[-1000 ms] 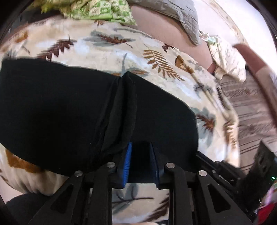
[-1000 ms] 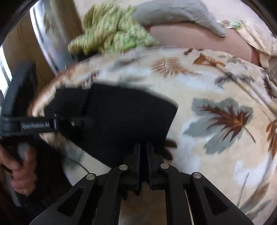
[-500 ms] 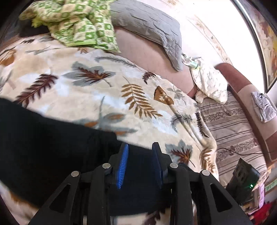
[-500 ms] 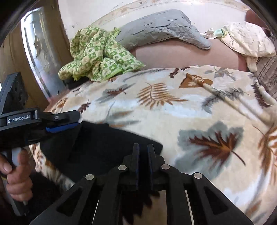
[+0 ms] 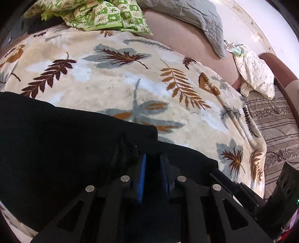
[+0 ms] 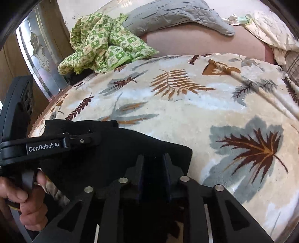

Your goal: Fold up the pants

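Observation:
The black pants (image 5: 61, 142) lie folded on a leaf-patterned blanket (image 5: 119, 82) at the bed's near edge. My left gripper (image 5: 152, 158) has its blue-padded fingers a little apart, with black cloth of the pants between them. In the right wrist view the pants (image 6: 119, 149) show as a dark slab, with the left gripper (image 6: 93, 133) resting on their far left part. My right gripper (image 6: 153, 158) sits over the pants' right corner, fingers slightly apart with dark cloth between them.
A green checked cloth (image 6: 104, 43) and a grey pillow (image 6: 173, 16) lie at the back of the bed. A cream pillow (image 5: 256, 74) and striped bedding (image 5: 276, 119) are to the right. A mirrored wardrobe (image 6: 39, 56) stands at left.
Both grippers tilted up and then settled lower again over the pants. The right gripper's fingers have parted a little. The pants now lie flatter on the blanket.

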Motion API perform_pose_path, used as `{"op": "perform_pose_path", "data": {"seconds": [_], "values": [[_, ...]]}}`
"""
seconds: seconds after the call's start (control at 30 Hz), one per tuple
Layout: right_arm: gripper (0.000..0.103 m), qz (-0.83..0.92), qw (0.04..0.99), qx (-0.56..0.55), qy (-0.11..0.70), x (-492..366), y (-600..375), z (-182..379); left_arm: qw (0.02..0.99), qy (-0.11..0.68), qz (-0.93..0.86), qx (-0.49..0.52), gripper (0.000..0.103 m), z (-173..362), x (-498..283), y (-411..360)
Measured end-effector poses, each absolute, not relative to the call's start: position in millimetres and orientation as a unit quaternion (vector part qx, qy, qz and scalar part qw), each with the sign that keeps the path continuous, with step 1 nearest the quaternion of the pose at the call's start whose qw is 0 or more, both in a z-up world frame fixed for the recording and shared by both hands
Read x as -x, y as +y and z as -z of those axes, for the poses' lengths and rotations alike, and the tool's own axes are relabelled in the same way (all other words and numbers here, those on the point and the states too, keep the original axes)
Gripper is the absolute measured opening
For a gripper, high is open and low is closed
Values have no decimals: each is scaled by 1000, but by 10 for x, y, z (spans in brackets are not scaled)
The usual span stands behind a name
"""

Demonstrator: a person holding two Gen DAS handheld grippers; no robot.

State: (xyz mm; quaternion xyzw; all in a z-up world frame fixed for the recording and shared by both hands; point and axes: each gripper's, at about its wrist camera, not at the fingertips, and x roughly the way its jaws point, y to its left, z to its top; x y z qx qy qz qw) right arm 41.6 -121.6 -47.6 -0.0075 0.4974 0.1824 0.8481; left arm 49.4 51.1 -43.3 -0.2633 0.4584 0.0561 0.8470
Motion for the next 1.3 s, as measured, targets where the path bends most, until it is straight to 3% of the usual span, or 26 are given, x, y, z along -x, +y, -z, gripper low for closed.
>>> {"op": "perform_pose_path", "data": {"seconds": [0.23,0.3,0.4,0.6,0.9,1.0,1.3], "values": [[26,-190,873,56,446,-94,-1105,146,835,446,-42,320,18,505,-505,714],[29,-194,842,72,499,-54,-1043,374,835,447,-44,319,18,520,-514,713],[29,-196,852,103,475,-15,-983,446,837,448,-50,311,18,517,-521,682],[29,-204,858,37,470,-20,-1147,458,840,442,-52,311,18,508,-500,664],[29,-194,876,73,435,118,-1087,202,847,442,-58,290,18,488,-498,602],[35,-196,848,82,486,94,-1083,380,850,443,-62,278,18,481,-505,568],[39,-199,851,89,478,129,-1068,427,852,445,-66,266,18,465,-506,532]]}}
